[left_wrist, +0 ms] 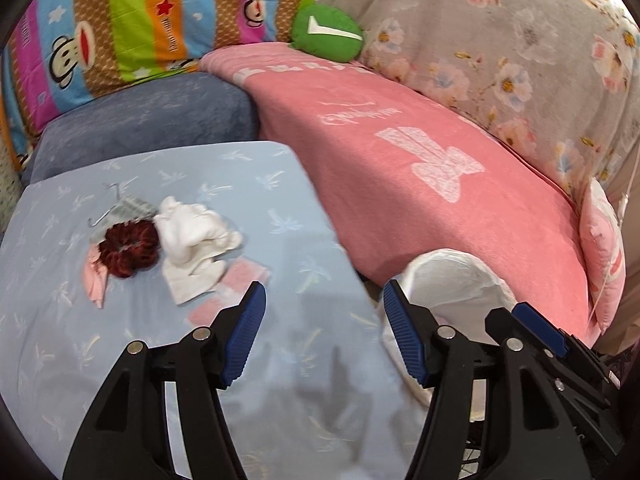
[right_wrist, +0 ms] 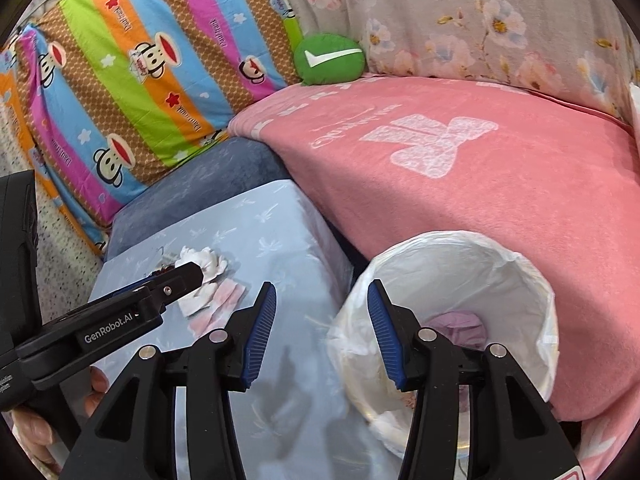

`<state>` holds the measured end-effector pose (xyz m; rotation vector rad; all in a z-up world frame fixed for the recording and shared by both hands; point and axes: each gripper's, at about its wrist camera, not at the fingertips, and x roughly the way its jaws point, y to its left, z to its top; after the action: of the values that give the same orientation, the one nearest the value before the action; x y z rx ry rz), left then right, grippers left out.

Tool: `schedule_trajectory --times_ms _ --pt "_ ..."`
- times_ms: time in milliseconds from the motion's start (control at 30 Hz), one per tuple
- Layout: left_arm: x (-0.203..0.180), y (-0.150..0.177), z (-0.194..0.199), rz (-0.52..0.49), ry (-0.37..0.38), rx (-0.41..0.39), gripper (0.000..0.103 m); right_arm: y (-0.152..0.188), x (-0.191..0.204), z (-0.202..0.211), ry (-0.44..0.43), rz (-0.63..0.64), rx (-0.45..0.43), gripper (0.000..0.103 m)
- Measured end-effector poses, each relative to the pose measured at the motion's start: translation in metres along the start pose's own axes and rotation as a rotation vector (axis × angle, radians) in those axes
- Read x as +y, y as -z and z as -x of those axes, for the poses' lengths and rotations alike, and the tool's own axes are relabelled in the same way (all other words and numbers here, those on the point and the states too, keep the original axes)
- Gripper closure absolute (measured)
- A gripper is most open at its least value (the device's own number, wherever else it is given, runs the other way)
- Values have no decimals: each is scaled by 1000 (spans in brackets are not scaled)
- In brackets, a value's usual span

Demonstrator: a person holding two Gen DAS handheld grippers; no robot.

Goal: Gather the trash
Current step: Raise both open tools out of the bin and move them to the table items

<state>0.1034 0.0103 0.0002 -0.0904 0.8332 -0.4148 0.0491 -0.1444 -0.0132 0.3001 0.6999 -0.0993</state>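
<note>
A pile of trash lies on the light blue table [left_wrist: 280,360]: a crumpled white tissue [left_wrist: 192,236], a dark red frilly piece [left_wrist: 128,248], pink paper scraps [left_wrist: 244,276] and a thin wire piece [left_wrist: 112,204]. My left gripper [left_wrist: 324,332] is open, nothing between its blue pads, short of the pile. In the right wrist view the left gripper [right_wrist: 192,274] reaches toward the tissue [right_wrist: 206,260] and pink scraps [right_wrist: 226,300]. My right gripper [right_wrist: 324,332] is open and empty, between the table and a bin with a white liner [right_wrist: 532,304]. Something pale purple [right_wrist: 460,326] lies in the bin.
The bin [left_wrist: 452,276] stands between the table and a pink blanket [left_wrist: 420,184] on a bed. Behind are a dark blue cushion [left_wrist: 152,120], a striped monkey-print pillow [left_wrist: 132,24], a green round cushion [left_wrist: 326,30] and floral fabric [left_wrist: 520,40]. A person's hand [right_wrist: 96,392] holds the left gripper.
</note>
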Motion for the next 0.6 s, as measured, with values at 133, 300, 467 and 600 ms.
schedule_trajectory --times_ms 133,300,467,600 --pt "32 1 0 43 -43 -4 44 3 24 -18 -26 35 29 56" --pt "75 4 -1 98 -107 2 44 7 56 -42 -54 77 65 55" --pt "126 11 -3 165 -169 17 43 11 89 -69 -80 113 102 54" --pt "160 15 -6 214 -211 32 43 14 117 -93 -105 141 134 54"
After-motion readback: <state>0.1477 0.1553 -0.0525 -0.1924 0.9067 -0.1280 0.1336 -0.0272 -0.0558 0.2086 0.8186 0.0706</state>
